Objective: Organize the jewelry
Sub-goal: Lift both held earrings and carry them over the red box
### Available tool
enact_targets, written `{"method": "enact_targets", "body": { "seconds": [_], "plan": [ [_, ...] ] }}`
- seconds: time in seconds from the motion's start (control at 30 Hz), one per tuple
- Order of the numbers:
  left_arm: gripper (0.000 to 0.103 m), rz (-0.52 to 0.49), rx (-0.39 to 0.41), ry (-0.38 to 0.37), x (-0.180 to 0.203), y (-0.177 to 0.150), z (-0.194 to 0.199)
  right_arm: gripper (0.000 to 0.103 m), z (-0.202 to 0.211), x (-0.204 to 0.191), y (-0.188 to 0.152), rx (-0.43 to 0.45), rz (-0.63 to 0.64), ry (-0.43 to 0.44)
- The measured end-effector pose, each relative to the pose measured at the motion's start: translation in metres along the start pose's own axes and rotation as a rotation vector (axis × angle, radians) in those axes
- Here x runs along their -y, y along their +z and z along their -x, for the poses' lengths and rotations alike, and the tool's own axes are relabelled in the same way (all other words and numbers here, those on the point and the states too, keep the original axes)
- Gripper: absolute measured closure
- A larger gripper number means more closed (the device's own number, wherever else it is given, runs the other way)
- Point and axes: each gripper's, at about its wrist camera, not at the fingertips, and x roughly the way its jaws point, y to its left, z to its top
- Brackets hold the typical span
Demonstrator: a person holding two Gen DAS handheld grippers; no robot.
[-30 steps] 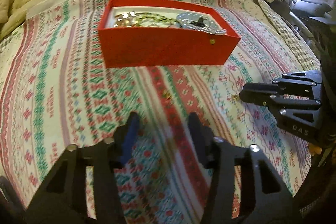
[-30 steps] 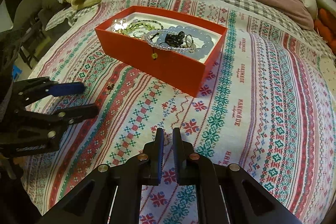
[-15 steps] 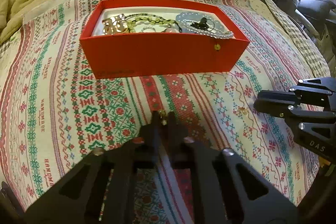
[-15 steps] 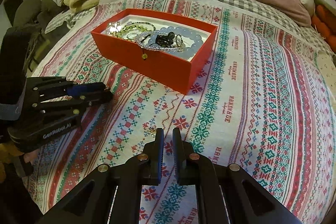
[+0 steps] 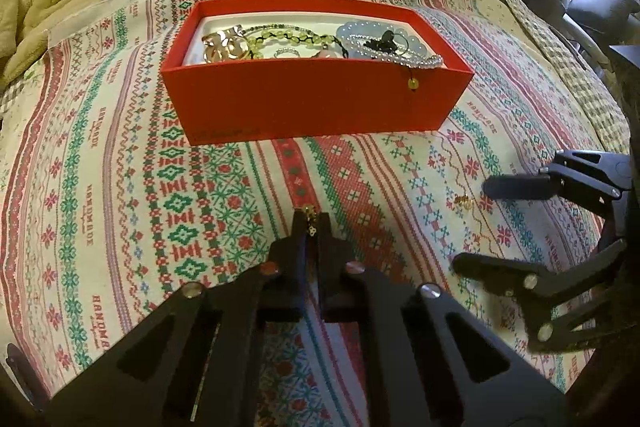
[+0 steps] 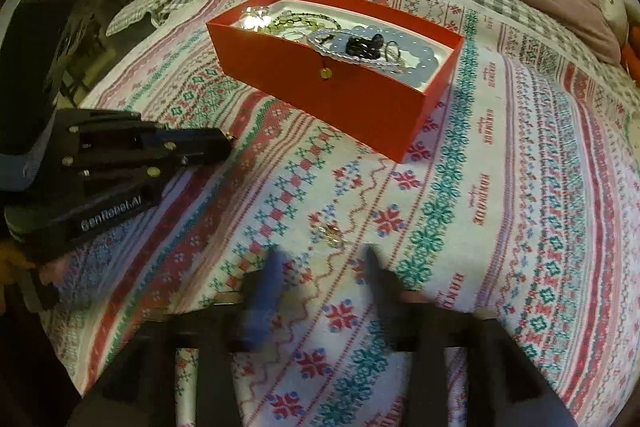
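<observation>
Right gripper (image 6: 320, 259), fingers spread, faces a gold earring (image 6: 333, 231) on the patterned bedspread (image 6: 520, 227) just ahead at 12 o'clock. Left gripper (image 5: 309, 223) pinches 1 gold earring (image 5: 309, 215); red jewelry box (image 5: 312, 103) beyond at 12 o'clock.

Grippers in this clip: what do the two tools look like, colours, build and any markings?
Both are matte black. The left gripper has angular arms with triangular cut-outs and silver screws; seen from the right wrist camera, one of its fingers carries a blue pad and the body reads "GenRobot.AI" in white. The right gripper shows one blue finger and one black. No cables visible.
</observation>
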Motion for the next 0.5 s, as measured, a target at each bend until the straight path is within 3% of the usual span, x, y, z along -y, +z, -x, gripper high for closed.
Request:
{"method": "enact_targets", "body": {
  "seconds": [0.2, 0.37, 0.43, 0.5],
  "plan": [
    [0.098, -0.004, -0.002, 0.001, -0.0003, -0.0014, 0.0009, 0.042, -0.0084, -0.0058, 0.0039, 0.005, 0.022, -0.04],
    [0.098, -0.003, -0.003, 0.005, -0.001, -0.002, 0.0015, 0.064, -0.0093, 0.0011, 0.0064, 0.012, 0.003, -0.051],
    [0.098, -0.001, -0.004, 0.007, -0.0009, -0.0018, 0.0018, 0.081, -0.0094, 0.0017, 0.0071, 0.012, -0.001, -0.049],
    [0.098, -0.001, -0.005, 0.009, -0.0007, -0.0017, 0.0024, 0.09, -0.0103, 0.0, 0.0085, 0.008, 0.004, -0.05]
  ]
}}
